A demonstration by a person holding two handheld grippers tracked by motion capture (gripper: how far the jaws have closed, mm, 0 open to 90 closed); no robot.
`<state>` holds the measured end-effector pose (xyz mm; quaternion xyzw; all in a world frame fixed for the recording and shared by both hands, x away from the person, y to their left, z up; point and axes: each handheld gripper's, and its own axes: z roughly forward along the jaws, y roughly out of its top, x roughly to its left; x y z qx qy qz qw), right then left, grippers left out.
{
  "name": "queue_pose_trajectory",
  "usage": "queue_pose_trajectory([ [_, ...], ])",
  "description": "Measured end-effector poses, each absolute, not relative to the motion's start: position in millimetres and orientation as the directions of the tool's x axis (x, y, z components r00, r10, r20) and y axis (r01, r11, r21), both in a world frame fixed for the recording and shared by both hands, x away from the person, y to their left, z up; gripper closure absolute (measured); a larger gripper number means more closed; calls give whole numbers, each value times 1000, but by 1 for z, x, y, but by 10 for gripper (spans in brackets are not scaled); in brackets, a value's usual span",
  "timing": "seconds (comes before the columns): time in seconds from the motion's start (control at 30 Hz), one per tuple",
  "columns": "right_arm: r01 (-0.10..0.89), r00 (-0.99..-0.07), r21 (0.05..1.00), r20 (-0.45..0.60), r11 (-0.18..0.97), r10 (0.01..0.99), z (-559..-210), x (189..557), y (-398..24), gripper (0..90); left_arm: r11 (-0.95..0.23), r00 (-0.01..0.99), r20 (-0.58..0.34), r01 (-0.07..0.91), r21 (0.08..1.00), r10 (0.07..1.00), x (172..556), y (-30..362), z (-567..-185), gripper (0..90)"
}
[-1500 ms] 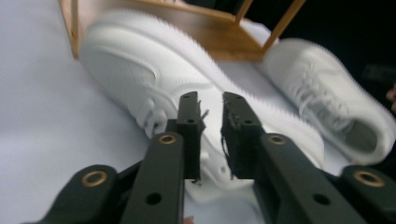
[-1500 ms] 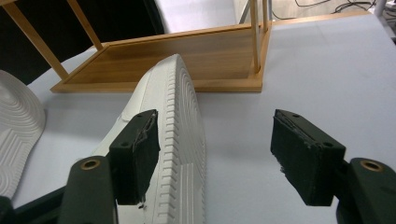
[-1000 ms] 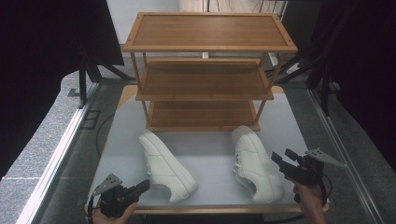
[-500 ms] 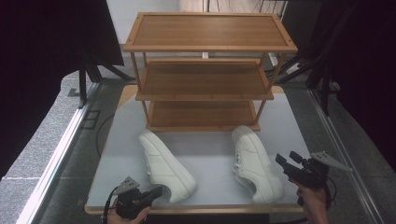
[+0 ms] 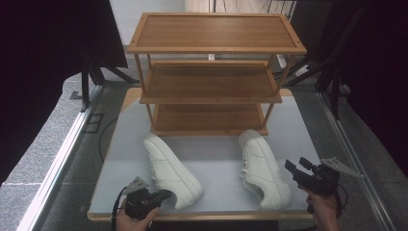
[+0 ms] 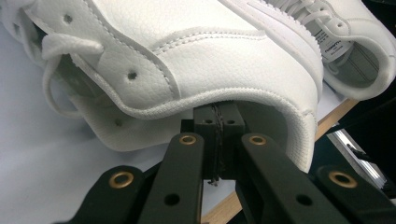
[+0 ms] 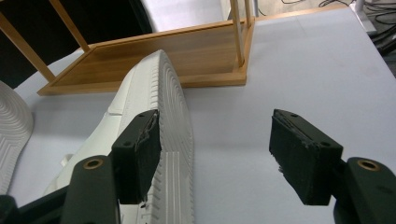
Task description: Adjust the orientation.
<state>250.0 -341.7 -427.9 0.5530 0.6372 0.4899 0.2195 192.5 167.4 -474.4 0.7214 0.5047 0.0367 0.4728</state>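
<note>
The left gripper (image 5: 162,195) is sitting pressed closed at the heel of the left shoe (image 5: 171,168); the right gripper (image 5: 294,169) is hovering wide apart beside the right shoe (image 5: 263,168) on the tabletop (image 5: 216,154).

Left gripper (image 6: 218,135) jaw tips disappearing under the near shoe's heel collar (image 6: 210,100), person's forearms running off the high view's bottom edge.

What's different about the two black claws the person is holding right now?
The left gripper has its jaws pressed together, tucked at the heel edge of the left shoe. The right gripper has its jaws spread wide, one pad beside the right shoe sole, nothing clamped. Both are black, hand-held, near the table's front edge.
</note>
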Motion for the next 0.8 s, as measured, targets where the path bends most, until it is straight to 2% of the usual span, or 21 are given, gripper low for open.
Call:
queue_pose_trajectory([
  [0.53, 503, -281, 858, 272, -100, 920, -432, 252, -342, 339, -75, 526, -400, 669, 739, 751, 210, 151, -460, 898],
  [0.8, 502, -268, 858, 280, -114, 922, -433, 253, -346, 340, -86, 555, -402, 656, 750, 729, 237, 130, -448, 896],
])
